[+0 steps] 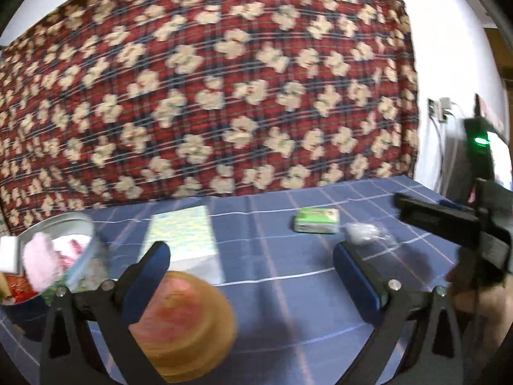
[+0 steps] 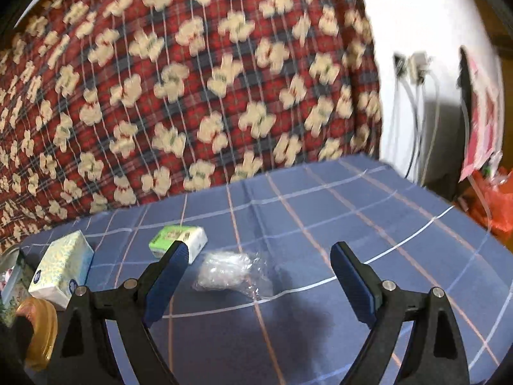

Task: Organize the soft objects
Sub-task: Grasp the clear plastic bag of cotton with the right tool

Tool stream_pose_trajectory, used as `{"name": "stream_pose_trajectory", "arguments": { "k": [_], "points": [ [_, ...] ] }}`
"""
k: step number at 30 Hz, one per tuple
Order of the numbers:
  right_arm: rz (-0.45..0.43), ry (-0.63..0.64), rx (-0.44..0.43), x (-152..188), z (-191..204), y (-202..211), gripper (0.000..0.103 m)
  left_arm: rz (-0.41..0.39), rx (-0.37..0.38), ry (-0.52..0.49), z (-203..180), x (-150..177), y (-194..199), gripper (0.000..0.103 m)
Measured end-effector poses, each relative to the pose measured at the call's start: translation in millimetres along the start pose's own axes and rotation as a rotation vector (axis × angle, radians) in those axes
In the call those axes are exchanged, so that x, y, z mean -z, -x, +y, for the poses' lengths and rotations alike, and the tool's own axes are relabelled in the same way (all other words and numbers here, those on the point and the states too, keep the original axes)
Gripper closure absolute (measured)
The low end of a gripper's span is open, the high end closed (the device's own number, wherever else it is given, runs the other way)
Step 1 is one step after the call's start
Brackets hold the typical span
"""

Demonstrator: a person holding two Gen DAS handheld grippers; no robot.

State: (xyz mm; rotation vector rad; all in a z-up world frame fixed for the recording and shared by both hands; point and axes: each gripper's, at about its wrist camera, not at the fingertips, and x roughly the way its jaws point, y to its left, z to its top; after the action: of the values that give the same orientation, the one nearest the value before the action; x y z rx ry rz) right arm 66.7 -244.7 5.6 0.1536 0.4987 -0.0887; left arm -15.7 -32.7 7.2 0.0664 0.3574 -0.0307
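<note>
Plastic bag (image 2: pixel 229 271) lies just ahead of the right hand-held gripper (image 2: pixel 258 276), jaws spread wide and empty, green pack (image 2: pixel 179 240) beyond; left hand-held gripper (image 1: pixel 251 276), also spread, sits farther off.

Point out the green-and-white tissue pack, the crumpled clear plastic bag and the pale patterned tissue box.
Green-and-white tissue pack (image 2: pixel 179 242), right wrist view, top face.
Crumpled clear plastic bag (image 2: pixel 224 271), right wrist view, bunched middle.
Pale patterned tissue box (image 2: pixel 64 261), right wrist view, top face.

Left gripper (image 1: pixel 251 277) and right gripper (image 2: pixel 259 276) both gape wide, tilted slightly downward
</note>
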Motion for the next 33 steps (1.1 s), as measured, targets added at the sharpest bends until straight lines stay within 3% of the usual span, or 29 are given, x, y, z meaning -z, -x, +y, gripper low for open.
{"name": "stream_pose_trajectory", "arguments": {
  "k": [7,14,16,19,25,33],
  "points": [
    [0.251,0.043,-0.082,-2.3,15.7,-65.0,0.011,0.029,0.063,-0.044,-25.3,-3.4,-6.5,0.000],
    [0.425,0.147,-0.072,5.7,36.2,-104.1,0.012,0.085,0.066,0.005,-17.8,-2.7,-18.3,0.000],
    [0.411,0.151,-0.067,5.4,35.8,-101.2,0.031,0.095,0.066,0.001,-18.2,-2.1,-20.4,0.000],
    [0.403,0.155,-0.085,3.8,31.2,-99.6,0.047,0.102,0.059,-0.028,-24.3,-1.4,-21.5,0.000],
    [0.339,0.049,-0.184,-6.7,-0.3,-89.5,0.055,0.116,0.083,-0.086,-41.9,-2.2,-25.6,0.000],
    [0.037,0.059,-0.029,-35.0,-15.9,-47.5,0.055,0.169,0.129,-0.049,-61.9,-30.3,-69.3,0.000]
  ]
}}
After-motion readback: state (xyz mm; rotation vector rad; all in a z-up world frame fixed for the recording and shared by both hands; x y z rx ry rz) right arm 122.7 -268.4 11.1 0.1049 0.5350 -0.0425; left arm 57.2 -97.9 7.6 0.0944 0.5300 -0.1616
